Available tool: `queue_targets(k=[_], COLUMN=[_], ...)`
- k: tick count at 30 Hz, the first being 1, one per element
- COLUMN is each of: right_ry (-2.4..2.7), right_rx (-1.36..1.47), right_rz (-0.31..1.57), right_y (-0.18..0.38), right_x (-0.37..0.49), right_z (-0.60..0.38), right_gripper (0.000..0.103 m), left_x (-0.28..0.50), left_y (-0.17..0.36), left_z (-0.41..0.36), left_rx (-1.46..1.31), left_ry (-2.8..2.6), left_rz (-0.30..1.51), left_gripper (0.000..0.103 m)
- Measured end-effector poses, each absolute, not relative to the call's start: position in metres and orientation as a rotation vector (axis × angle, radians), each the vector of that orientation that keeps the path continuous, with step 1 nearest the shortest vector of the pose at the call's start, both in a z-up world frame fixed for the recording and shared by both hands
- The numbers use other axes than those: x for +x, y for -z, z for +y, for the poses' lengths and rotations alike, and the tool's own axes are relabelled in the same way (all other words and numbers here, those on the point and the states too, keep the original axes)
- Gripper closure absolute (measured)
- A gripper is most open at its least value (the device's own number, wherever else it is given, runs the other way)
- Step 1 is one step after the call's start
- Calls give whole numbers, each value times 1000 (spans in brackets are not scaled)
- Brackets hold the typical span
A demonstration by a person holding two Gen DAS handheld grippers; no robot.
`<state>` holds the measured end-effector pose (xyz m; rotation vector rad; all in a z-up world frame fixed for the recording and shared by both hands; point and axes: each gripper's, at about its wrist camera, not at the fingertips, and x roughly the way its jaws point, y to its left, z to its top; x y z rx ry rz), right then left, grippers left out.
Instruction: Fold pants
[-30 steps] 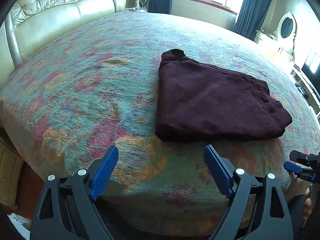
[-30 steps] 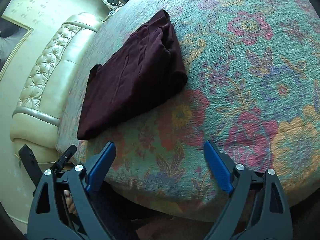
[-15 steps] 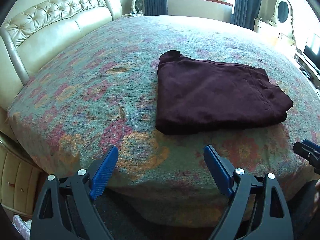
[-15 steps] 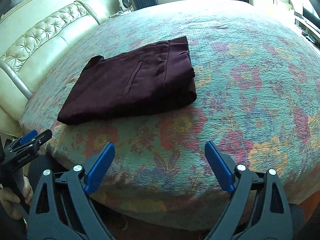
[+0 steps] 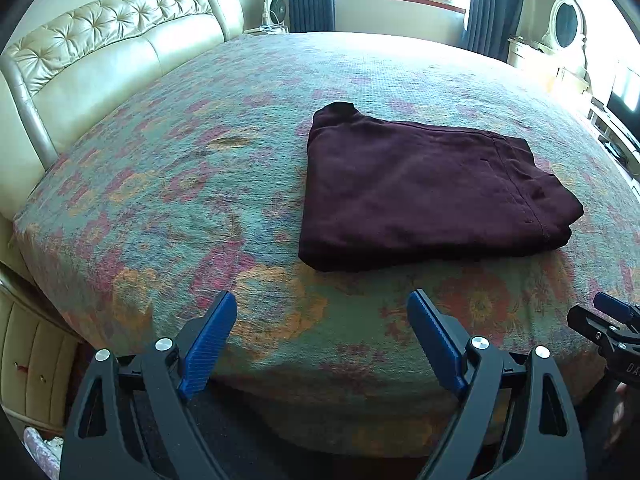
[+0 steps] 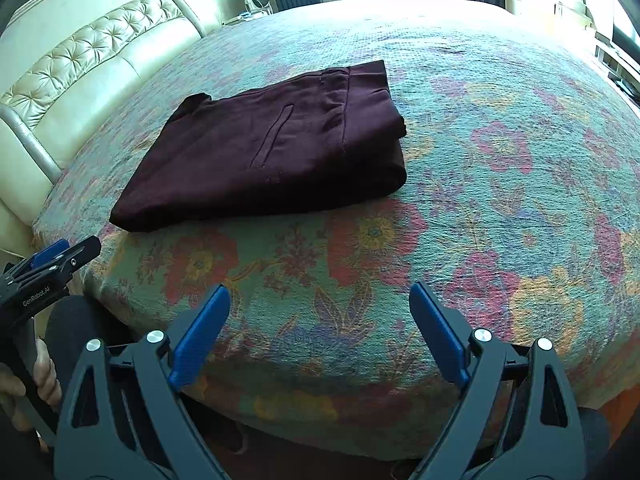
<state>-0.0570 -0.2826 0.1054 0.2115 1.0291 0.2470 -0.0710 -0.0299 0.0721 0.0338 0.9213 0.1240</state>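
1. Maroon cloth: pants (image 5: 424, 192), folded into a flat rectangular packet with stacked layers showing along the near edge; welt pocket slit and waistband seam face up. They lie on the bed (image 5: 180, 184), at about 1 o'clock in the left wrist view and 11 o'clock in the right wrist view.
2. Left hand-held gripper (image 5: 320, 340): blue pads spread wide, holding nothing, hanging off the bed's near edge, well apart from the pants.
3. Right hand-held gripper (image 6: 320, 328): pads likewise spread, empty, also short of the garment.
4. Step in hand (judged): folding looks complete or nearly so. A further move would call only for squaring the loose far-left corner at 12 o'clock, or one more halving fold.
5. Writing: "GenRobot.AI" on the left hand-held gripper's body, at 9 o'clock in the right wrist view; partial "DA" on the other unit. No garment label visible.
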Motion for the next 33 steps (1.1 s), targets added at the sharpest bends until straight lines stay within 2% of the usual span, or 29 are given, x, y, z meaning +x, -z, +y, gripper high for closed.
queue_targets(k=[33], right_ry=[-252], right_rx=[215], right_rz=[1074], right_y=[-96], right_x=[-57], right_z=[-280], right_gripper=[12], left_x=[-72], left_y=[-66], left_z=[-40], left_rx=[55], left_ry=[-138], left_rz=[946], left_gripper=[17])
